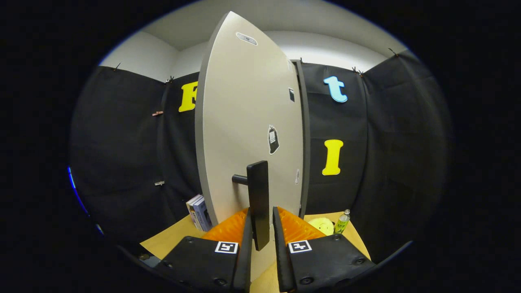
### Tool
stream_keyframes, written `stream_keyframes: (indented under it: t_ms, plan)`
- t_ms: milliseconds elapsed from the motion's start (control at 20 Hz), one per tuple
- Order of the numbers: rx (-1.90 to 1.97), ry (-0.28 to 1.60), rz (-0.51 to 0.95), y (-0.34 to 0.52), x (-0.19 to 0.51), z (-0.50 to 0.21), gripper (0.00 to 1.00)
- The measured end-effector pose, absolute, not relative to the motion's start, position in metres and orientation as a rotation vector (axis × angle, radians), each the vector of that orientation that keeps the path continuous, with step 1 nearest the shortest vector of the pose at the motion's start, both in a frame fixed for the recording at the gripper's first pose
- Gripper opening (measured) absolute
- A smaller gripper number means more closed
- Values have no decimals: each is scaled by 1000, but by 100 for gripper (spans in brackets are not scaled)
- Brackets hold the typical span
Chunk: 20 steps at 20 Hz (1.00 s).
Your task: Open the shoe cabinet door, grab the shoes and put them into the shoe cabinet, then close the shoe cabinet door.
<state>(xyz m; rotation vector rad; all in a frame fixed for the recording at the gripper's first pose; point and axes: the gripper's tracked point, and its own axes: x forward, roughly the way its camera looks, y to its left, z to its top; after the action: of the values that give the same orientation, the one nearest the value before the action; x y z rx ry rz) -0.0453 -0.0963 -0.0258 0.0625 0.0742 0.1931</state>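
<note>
The shoe cabinet door (244,122) is a tall pale grey panel, swung out with its free edge to the left of my fingers. Its black vertical bar handle (259,191) stands off the door on a short post. My gripper (261,209) is at the lower part of that handle, one finger on each side and both fingers (246,232) close against the bar. The cabinet's inside is hidden behind the door. A dark strip of the cabinet frame (304,142) runs along the door's right side.
Upright books (199,212) stand on the wooden surface (171,241) left of the door's foot. To the right of the door lie a round yellow thing (321,225) and a small green bottle (342,221). Black cloth walls close in all around.
</note>
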Motion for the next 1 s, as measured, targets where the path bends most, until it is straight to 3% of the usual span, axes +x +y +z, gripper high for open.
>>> stream_keyframes:
  t_ms: [550,1000]
  plan:
    - [-9,19,-58,-193,-114,1,30]
    - [4,79,40,-149,-123,-26,30]
